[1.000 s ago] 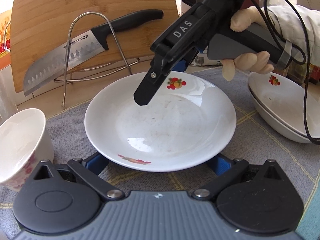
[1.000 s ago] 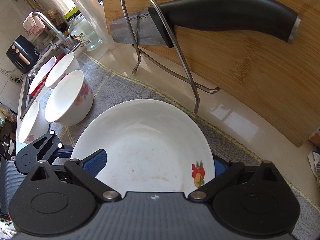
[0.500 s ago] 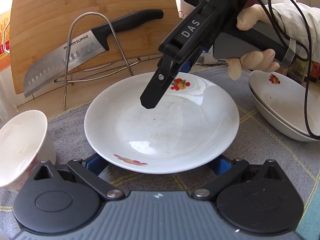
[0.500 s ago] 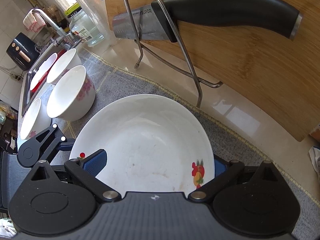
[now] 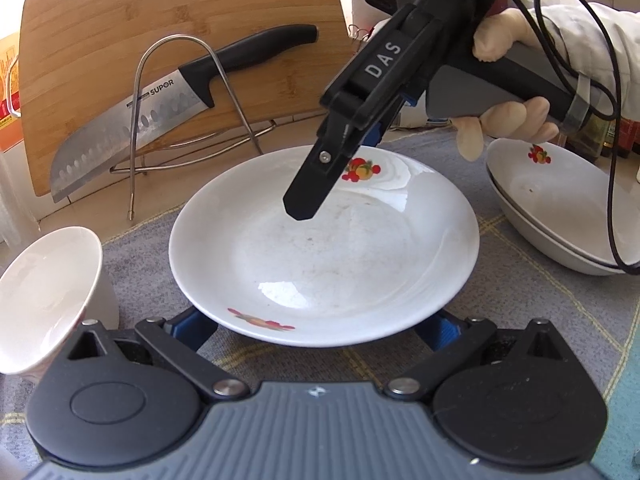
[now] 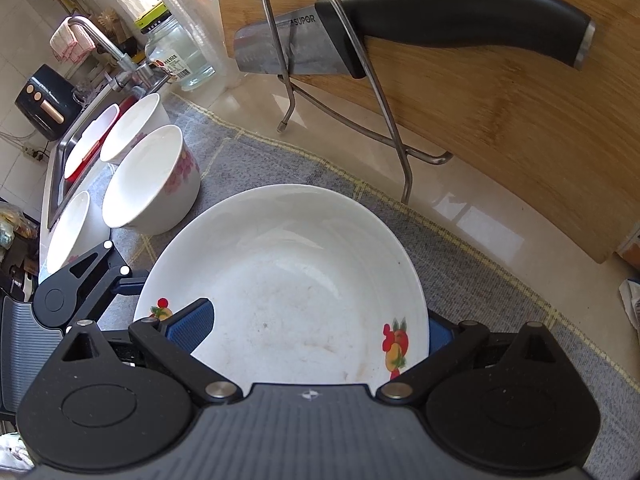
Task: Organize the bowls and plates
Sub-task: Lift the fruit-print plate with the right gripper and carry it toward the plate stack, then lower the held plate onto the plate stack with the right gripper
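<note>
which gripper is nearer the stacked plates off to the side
Right. The right gripper reaches over the middle plate from the stacked plates' side, its hand just above their rim. The left gripper sits at the middle plate's opposite edge, farther off.

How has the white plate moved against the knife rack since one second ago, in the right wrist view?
Yes. In the right wrist view the white plate shows its far rim closer to the foot of the knife rack, and more of its near-left rim is visible.
</note>
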